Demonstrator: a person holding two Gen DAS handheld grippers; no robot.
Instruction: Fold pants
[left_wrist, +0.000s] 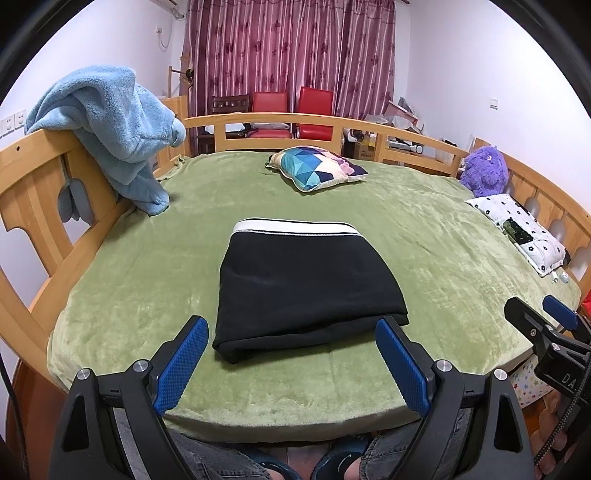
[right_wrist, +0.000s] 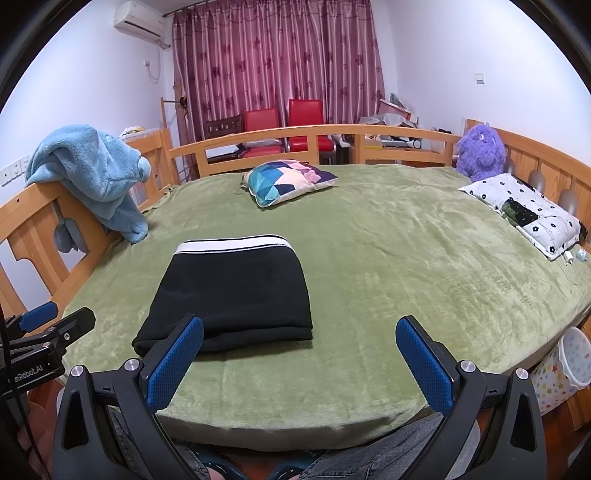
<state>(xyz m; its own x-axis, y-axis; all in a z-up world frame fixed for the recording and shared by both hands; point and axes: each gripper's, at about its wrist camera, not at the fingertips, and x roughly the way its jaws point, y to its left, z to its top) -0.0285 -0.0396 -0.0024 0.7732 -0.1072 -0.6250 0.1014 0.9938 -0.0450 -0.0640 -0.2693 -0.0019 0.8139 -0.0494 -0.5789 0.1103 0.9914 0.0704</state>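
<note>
Bright, even indoor light — shadows are soft and short, pooling under the pants (left_wrist: 306, 284). Focus is sharp throughout. Strong fisheye bending curves the bed rail (right_wrist: 314, 133), with black corners — no glare.

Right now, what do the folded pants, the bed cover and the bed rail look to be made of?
Pants: matte black knit, probably cotton jersey, with a striped elastic-looking waistband. Bed cover: green plush fleece, its nap showing brushed sheen marks. Bed rail: light wood, visible grain, smooth and seemingly varnished.
</note>
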